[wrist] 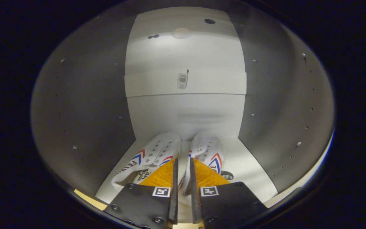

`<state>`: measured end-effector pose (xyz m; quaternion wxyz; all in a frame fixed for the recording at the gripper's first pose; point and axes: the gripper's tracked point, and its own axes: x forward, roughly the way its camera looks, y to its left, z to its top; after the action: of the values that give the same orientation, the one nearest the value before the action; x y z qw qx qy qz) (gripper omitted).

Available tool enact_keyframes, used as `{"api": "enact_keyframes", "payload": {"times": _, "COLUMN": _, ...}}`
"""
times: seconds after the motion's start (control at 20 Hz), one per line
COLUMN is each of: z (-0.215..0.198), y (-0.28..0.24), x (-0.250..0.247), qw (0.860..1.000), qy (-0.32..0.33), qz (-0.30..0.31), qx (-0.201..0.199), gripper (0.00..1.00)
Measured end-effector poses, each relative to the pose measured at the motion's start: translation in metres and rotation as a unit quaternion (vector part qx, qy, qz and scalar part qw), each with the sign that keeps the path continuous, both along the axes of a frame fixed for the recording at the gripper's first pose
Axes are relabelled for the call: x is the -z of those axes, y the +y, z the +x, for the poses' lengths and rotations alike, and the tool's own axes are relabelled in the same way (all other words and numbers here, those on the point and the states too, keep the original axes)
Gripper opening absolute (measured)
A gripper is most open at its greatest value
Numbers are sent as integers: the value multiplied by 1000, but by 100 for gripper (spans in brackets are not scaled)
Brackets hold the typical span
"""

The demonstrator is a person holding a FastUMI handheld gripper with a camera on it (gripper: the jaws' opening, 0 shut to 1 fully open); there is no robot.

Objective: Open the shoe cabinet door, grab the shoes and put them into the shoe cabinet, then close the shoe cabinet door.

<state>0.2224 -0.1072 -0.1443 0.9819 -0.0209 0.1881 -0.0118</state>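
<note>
Claw [183, 178] nearly closed, pinching both shoes [157, 152] together inside white cabinet [186, 108]; heels hidden behind fingers

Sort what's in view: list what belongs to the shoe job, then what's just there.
Job:
- shoes, side by side on the cabinet floor
- cabinet, gripper reaching inside it
- gripper, fingers nearly together, pinching the shoes' inner edges between them

Just there:
- small fitting on the back panel
- holes near the top
</note>
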Motion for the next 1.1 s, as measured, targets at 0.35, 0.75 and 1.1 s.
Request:
{"api": "enact_keyframes", "payload": {"times": 0.35, "z": -63, "y": 29, "x": -36, "qw": 999, "qy": -41, "qz": -4, "qx": -4, "gripper": 20}}
{"api": "enact_keyframes", "payload": {"times": 0.75, "z": -154, "y": 35, "x": -108, "qw": 992, "qy": -126, "qz": -4, "qx": 30, "gripper": 20}}
{"api": "enact_keyframes", "payload": {"times": 1.1, "z": -232, "y": 12, "x": -161, "qw": 981, "qy": -181, "qz": -11, "qx": 70, "gripper": 19}}
